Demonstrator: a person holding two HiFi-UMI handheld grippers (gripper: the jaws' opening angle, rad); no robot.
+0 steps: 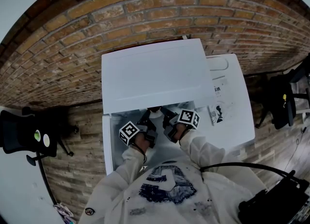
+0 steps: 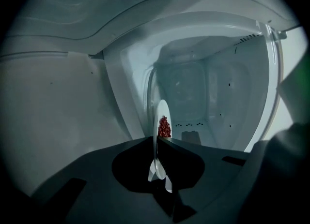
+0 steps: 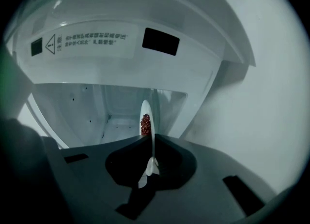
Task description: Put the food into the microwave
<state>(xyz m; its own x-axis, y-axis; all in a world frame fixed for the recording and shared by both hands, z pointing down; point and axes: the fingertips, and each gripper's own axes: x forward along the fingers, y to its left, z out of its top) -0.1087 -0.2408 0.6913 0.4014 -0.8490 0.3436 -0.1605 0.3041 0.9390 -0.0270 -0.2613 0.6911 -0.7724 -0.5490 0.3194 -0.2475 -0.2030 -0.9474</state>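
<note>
A white plate point(image 2: 161, 116) carrying a small heap of red food point(image 2: 164, 127) shows edge-on in both gripper views. My left gripper point(image 2: 156, 141) is shut on one side of its rim. My right gripper point(image 3: 150, 138) is shut on the opposite rim of the plate point(image 3: 146, 114), with the red food point(image 3: 145, 124) just beyond the jaws. The white microwave point(image 1: 155, 73) stands open, and its empty cavity point(image 2: 208, 107) lies straight ahead of the plate. In the head view both the left gripper point(image 1: 147, 120) and the right gripper point(image 1: 168, 117) reach under the microwave's top edge, which hides the plate.
The open microwave door point(image 1: 232, 97) stands to the right, its inner face with a warning label point(image 3: 87, 41) close beside my right gripper. A brick wall point(image 1: 72, 34) is behind. Black chairs point(image 1: 24, 131) point(image 1: 281, 99) stand at either side. A black cable and box point(image 1: 276, 201) lie lower right.
</note>
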